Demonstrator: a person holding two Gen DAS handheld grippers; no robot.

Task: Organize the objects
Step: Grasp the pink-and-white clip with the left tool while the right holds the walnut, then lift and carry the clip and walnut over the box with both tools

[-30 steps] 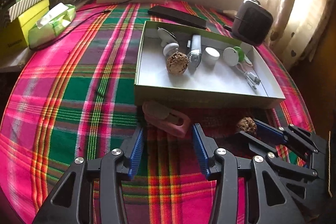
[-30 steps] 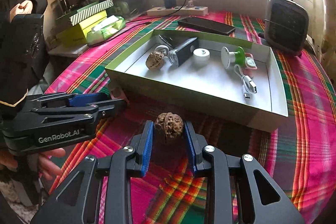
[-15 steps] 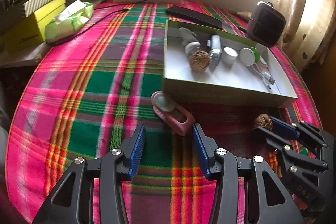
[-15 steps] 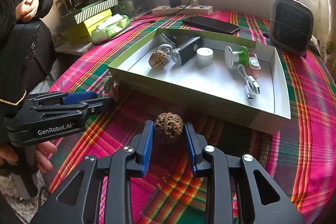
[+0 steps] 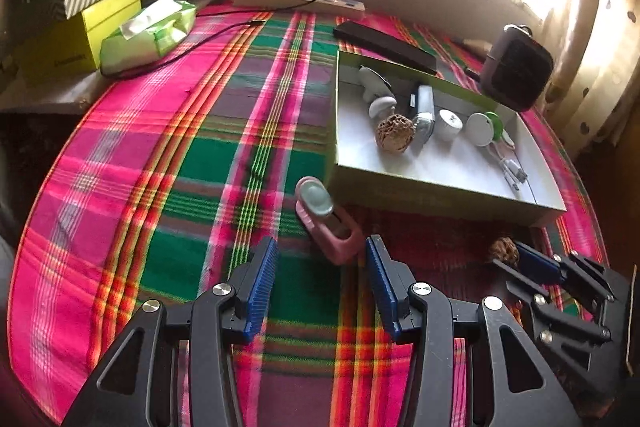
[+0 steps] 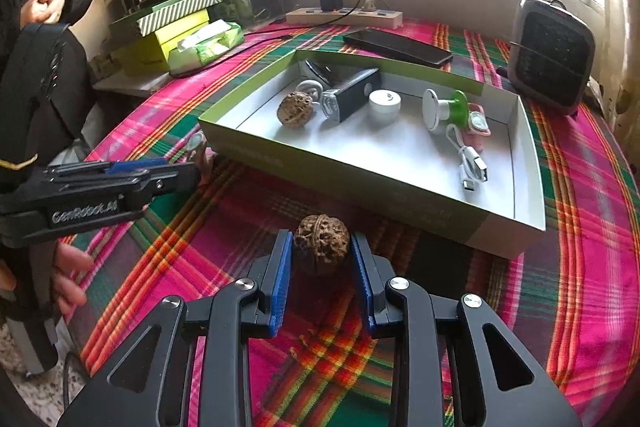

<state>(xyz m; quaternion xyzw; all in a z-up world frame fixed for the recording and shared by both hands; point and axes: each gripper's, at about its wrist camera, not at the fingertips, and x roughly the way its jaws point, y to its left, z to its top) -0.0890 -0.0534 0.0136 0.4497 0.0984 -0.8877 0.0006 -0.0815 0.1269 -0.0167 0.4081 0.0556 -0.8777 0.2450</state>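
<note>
Plaid cloth (image 5: 168,187) in pink, green and red covers the table, and one shallow green-sided box (image 6: 362,183) sits on it. Two walnuts show — one inside the box (image 6: 295,109), beside a dark flashlight (image 6: 352,94), a white round cap (image 6: 385,101) and a white cable (image 6: 469,163); the second walnut (image 6: 321,243) is clamped between the blue pads of the right gripper (image 6: 321,281), just before the box wall. Spread apart, the left gripper (image 5: 320,285) holds nothing — one pink gadget (image 5: 328,225) lies on the cloth just ahead of its fingertips.
</note>
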